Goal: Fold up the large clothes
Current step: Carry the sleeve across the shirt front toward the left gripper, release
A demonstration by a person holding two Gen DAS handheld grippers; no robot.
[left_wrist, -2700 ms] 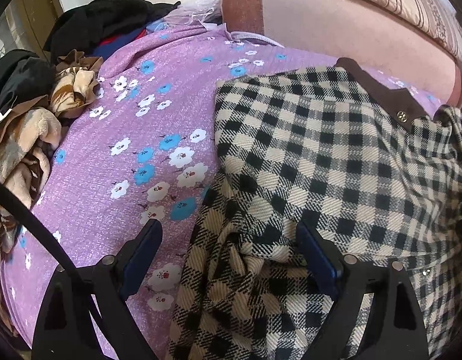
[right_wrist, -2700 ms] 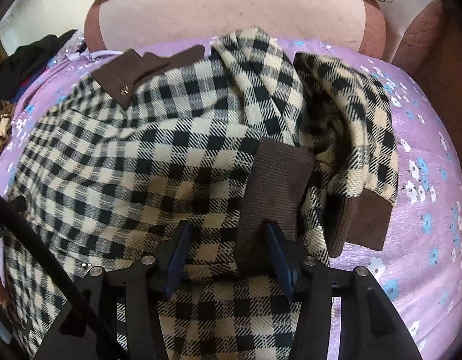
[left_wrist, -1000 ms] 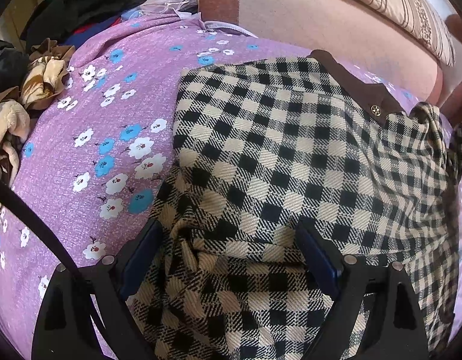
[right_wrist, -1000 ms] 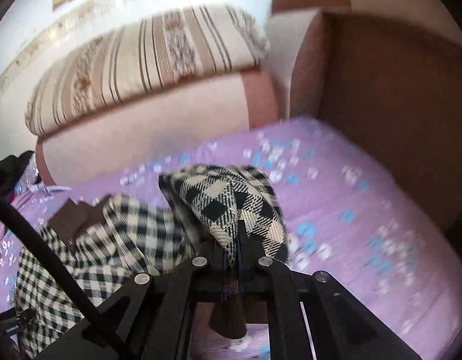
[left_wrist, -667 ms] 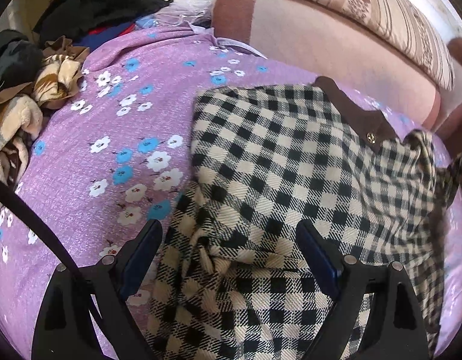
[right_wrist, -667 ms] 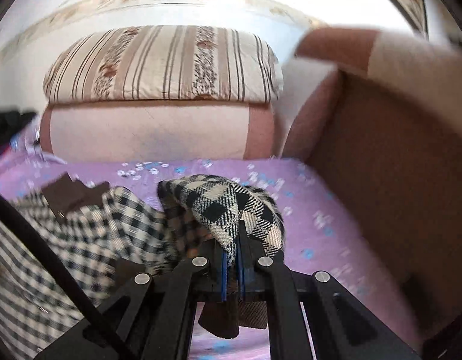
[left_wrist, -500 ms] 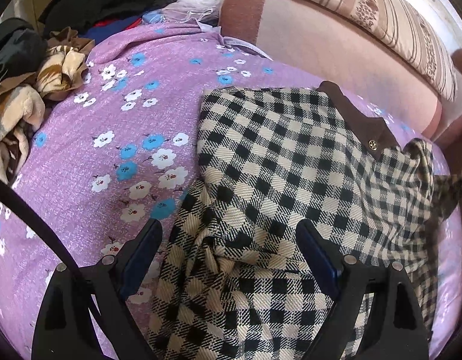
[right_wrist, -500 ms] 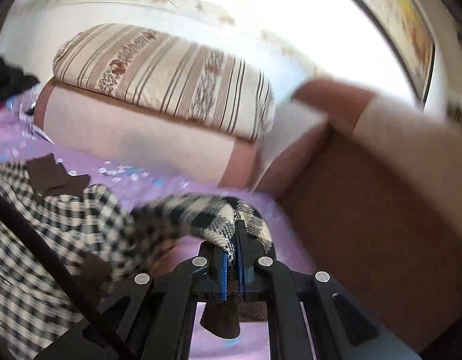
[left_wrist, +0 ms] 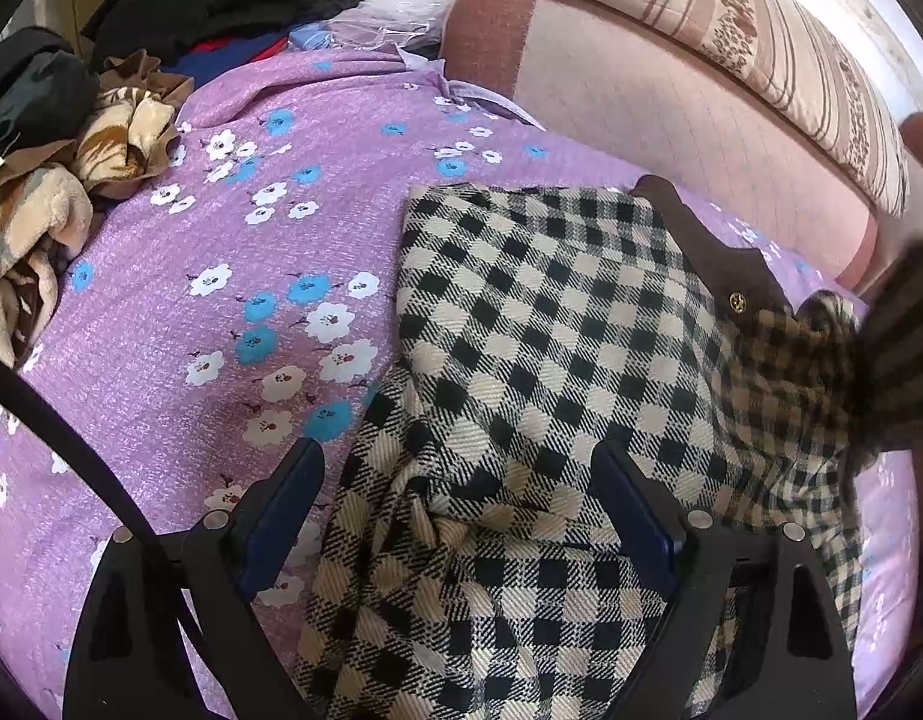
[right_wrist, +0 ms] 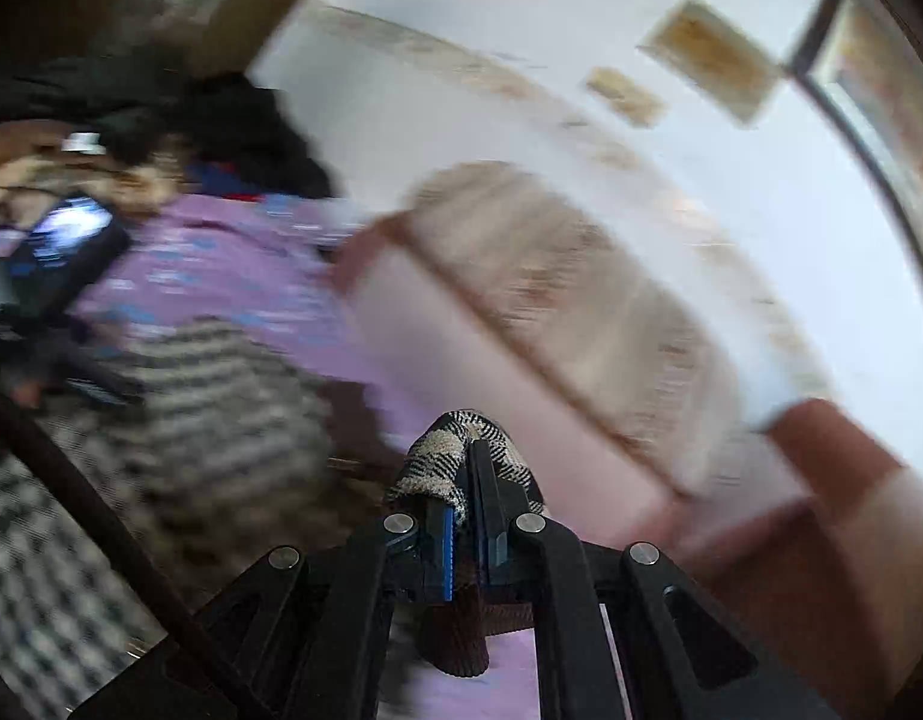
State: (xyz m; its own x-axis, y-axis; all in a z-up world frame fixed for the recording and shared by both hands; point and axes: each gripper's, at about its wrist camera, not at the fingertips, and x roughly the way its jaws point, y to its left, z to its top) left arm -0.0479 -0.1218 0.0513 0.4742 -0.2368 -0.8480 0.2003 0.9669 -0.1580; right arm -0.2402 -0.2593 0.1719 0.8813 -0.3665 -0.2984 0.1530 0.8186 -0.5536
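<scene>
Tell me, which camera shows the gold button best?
The left wrist view. The gold button sits sharp and unhidden on the brown collar of the checked jacket. The right wrist view is too blurred to show it.

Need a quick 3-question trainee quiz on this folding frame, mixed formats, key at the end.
1. True or false: the right tongs are shut on a fold of the checked jacket.
2. The left tongs are: A) shut on the brown collar; B) open, with checked fabric lying between the fingers; C) clamped on the purple floral sheet.
3. Fill in: the brown collar carries a small gold ____.

Key: 1 true. 2 B. 3 button. The jacket lies on the purple floral sheet. The right wrist view is heavily blurred, but the cloth pinched between its fingers is clear.
</scene>
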